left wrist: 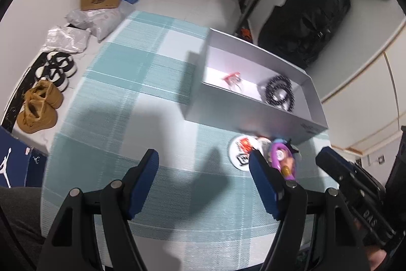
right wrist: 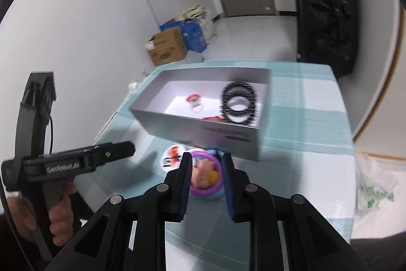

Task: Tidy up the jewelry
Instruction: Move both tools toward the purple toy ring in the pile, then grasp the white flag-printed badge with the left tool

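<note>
Fingers of the right gripper (right wrist: 206, 184) stand partly parted on either side of a purple ring-shaped bracelet (right wrist: 203, 191) with a pinkish charm and a small yellow bead in its middle; whether the pads already touch it I cannot tell, because the picture is blurred. The left gripper (left wrist: 203, 179) is wide open with nothing between its fingers, hovering over the teal plaid worktop (left wrist: 127, 73) beside the same piece.

The bracelet lies on the worktop just in front of the near wall of the grey cardboard box (right wrist: 177, 116), next to a round white badge with red and black print (right wrist: 172, 155). Inside the box there are already black beaded bracelets (right wrist: 238, 100) and a small red-and-clear trinket (right wrist: 194, 100), so I judge the purple piece is meant to go in next.

It looks like light plastic or silicone, a smooth hoop that could slip or flex under a pinch. The charm cluster seems bulkier and may hang loose, so taking hold across the band of the hoop, near the charm, should steady it better than squeezing the ornament itself. The box is light card and could shift if bumped
</note>
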The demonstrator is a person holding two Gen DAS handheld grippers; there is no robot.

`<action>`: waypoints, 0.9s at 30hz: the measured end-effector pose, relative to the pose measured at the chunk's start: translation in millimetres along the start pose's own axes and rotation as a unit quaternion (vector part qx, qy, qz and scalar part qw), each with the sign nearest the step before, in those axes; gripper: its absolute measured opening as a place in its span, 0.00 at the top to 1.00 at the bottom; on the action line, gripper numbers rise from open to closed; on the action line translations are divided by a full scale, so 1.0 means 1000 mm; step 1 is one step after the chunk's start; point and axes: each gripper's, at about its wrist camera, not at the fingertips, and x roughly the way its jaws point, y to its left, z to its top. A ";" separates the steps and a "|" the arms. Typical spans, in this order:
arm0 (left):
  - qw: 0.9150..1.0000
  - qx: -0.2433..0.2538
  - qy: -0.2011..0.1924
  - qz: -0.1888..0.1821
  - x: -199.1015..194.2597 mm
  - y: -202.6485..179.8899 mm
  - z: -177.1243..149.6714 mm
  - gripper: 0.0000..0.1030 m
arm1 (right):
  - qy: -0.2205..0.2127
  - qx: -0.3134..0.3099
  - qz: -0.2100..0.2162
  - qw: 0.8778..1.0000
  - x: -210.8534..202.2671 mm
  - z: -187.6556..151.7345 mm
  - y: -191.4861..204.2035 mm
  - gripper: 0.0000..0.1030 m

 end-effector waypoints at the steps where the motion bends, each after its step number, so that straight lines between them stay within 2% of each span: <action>1: 1.000 0.007 0.003 0.000 0.001 -0.002 0.000 0.33 | 0.005 0.006 -0.003 1.000 0.001 -0.001 -0.003 0.75; 5: 0.998 0.046 0.031 0.000 0.018 -0.017 -0.002 0.33 | 0.010 0.010 -0.010 1.000 0.002 -0.001 -0.007 0.63; 11: 0.994 0.096 0.045 0.016 0.032 -0.034 -0.002 0.33 | 0.008 0.019 -0.009 1.000 0.003 0.001 -0.015 0.55; 14: 0.993 0.113 0.040 0.023 0.035 -0.039 -0.001 0.33 | 0.007 0.029 -0.006 1.000 0.003 0.002 -0.020 0.53; 18: 0.985 0.159 0.039 0.054 0.038 -0.047 -0.003 0.33 | 0.007 0.033 -0.005 0.999 0.004 0.002 -0.023 0.52; 21: 0.984 0.168 0.039 0.046 0.037 -0.044 -0.003 0.34 | 0.009 0.033 -0.003 0.999 0.004 0.003 -0.024 0.52; 22: 0.984 0.167 0.040 0.043 0.036 -0.042 -0.002 0.36 | 0.009 0.033 -0.002 0.999 0.004 0.003 -0.024 0.51; 25: 0.984 0.170 0.039 0.026 0.032 -0.041 -0.002 0.65 | 0.008 0.034 0.001 0.999 0.004 0.003 -0.024 0.51; 27: 0.984 0.170 0.040 0.020 0.031 -0.041 -0.003 0.65 | 0.008 0.034 0.001 0.999 0.004 0.003 -0.023 0.51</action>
